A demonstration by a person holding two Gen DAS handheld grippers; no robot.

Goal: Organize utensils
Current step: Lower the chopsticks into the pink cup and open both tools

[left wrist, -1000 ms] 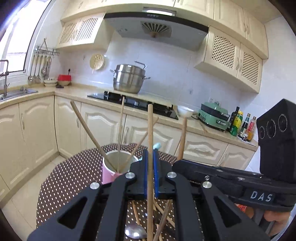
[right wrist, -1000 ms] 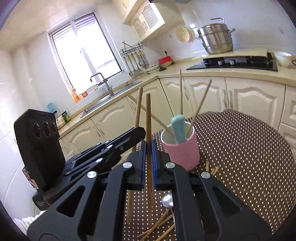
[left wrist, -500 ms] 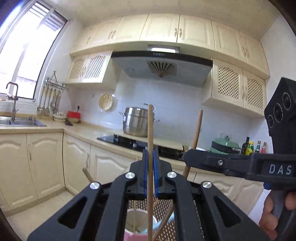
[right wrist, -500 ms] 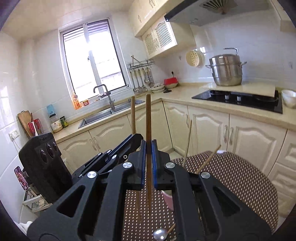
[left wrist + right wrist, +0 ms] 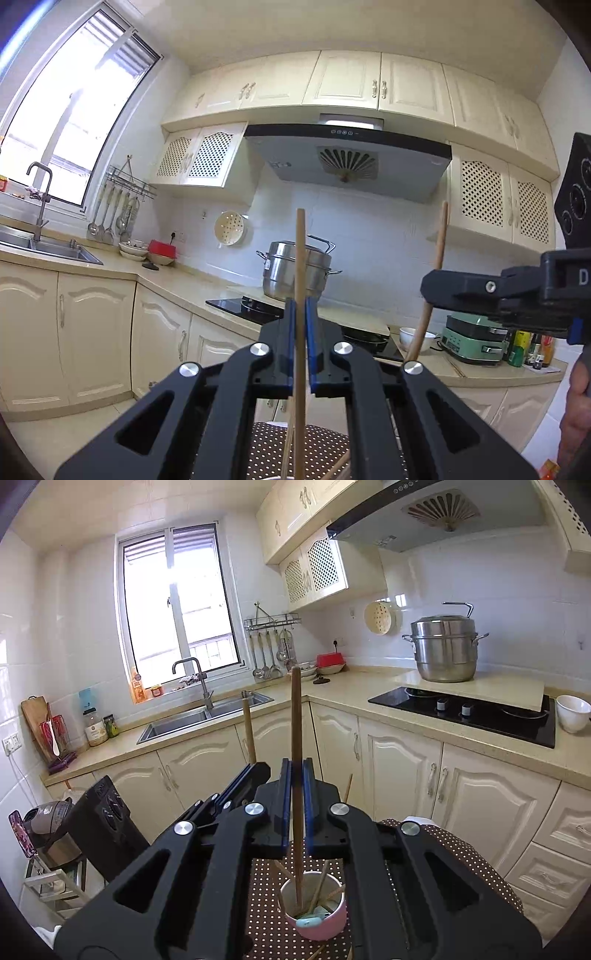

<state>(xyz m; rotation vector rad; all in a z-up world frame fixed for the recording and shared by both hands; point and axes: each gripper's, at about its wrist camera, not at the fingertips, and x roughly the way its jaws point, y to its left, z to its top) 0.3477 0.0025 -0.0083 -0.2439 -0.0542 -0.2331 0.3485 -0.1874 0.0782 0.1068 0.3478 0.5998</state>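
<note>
Two slim round wooden chopsticks, one per gripper, both held near upright. Left gripper [image 5: 300, 343], blue pads pinching a pale chopstick [image 5: 300, 280]; its lower end runs down out of view over the dotted tablecloth [image 5: 273, 443]. Right gripper [image 5: 294, 805] pinching a darker brown chopstick [image 5: 296, 720], tip down inside the pink cylindrical cup [image 5: 319, 925], which holds more sticks and a pale blue handle, standing mid-cloth near the table's front edge.
</note>
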